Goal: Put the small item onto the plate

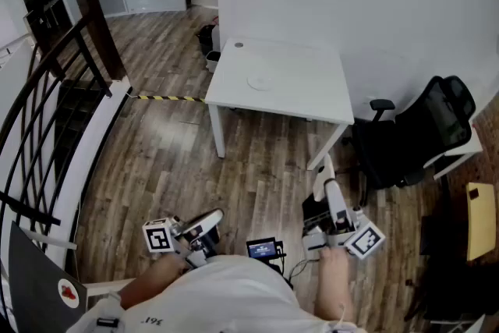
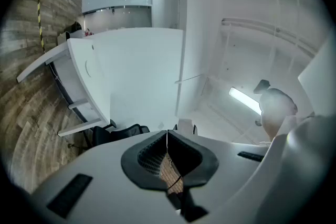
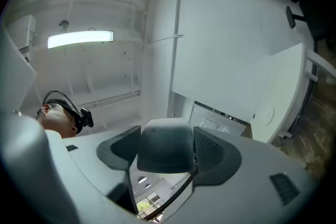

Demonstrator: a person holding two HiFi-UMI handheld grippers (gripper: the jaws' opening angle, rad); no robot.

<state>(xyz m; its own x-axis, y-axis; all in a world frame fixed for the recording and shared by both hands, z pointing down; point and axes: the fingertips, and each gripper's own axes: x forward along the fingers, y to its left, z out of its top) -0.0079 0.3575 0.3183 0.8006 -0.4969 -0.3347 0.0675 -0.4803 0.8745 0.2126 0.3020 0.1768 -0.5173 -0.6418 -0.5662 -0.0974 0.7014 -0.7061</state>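
Small dark item [image 3: 165, 139] clamped in right gripper [image 3: 167, 153]; left gripper [image 2: 167, 140] closed; faint plate [image 1: 260, 81], seemingly, on table [image 1: 312, 90] at 12 o'clock.

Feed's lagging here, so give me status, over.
Left gripper shut, empty. Right gripper clamped on a dark grey domed item. Plate bare on the white table, well ahead. Only floor between; office chair off to the right.

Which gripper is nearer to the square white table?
Right. The right gripper is close to the near leg of the square white table; the left gripper is farther, toward the lower left.
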